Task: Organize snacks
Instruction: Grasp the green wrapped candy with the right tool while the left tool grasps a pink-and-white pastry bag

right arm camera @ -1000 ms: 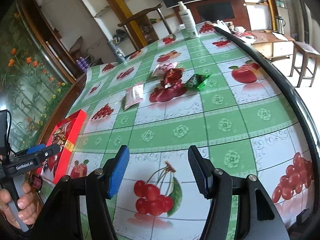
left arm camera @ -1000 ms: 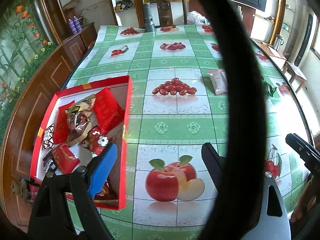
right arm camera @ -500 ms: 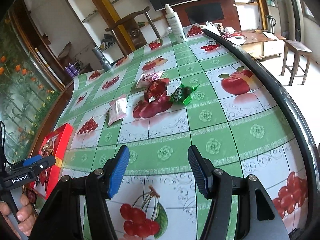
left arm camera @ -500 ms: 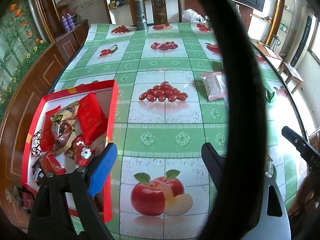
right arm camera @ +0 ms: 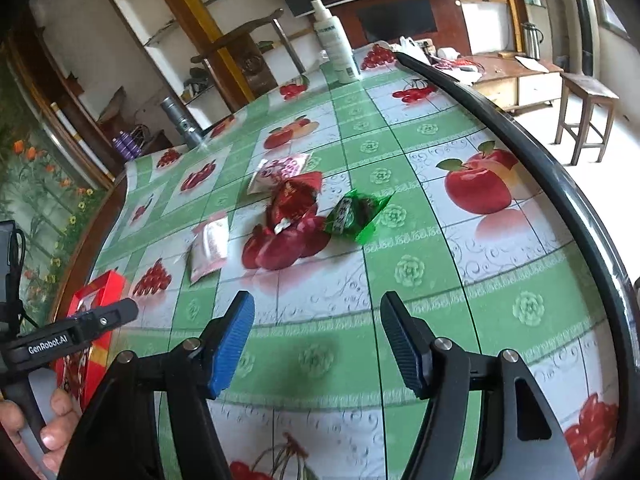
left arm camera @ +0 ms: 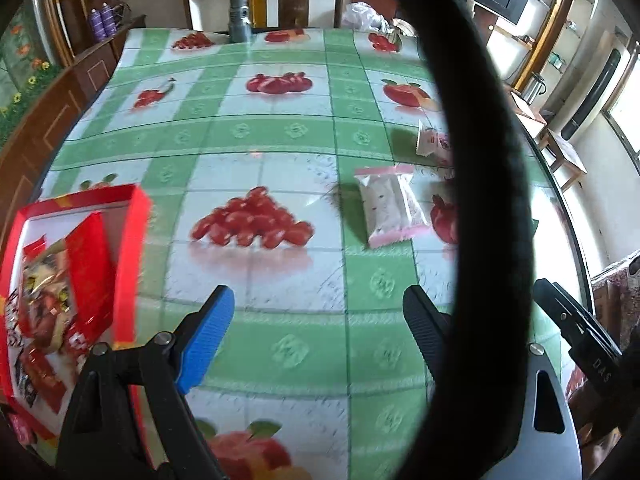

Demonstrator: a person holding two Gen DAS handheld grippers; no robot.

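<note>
A red box (left arm camera: 132, 264) holding several wrapped snacks sits at the table's left edge, also seen as the red box (right arm camera: 100, 292) in the right wrist view. Loose snacks lie mid-table: a pink-white packet (left arm camera: 390, 204), the same pink-white packet (right arm camera: 210, 246), a pink printed packet (right arm camera: 280, 168), a red packet (right arm camera: 294, 202) and a green packet (right arm camera: 354, 214). My left gripper (left arm camera: 316, 324) hangs open over bare tablecloth, right of the box and short of the pink-white packet. My right gripper (right arm camera: 316, 332) is opening, with nothing between its fingers, in front of the snacks.
A thick black cable (left arm camera: 476, 160) crosses the left wrist view and hides part of the table. A white spray bottle (right arm camera: 334, 44) and a grey cylinder (left arm camera: 239, 8) stand at the far edge by a wooden chair (right arm camera: 244, 56). A hand (right arm camera: 48, 432) holds the left tool.
My left gripper has slid right and forward off the red box, toward the pink-white packet. My right gripper has advanced toward the snack cluster and its jaws have widened slightly.
</note>
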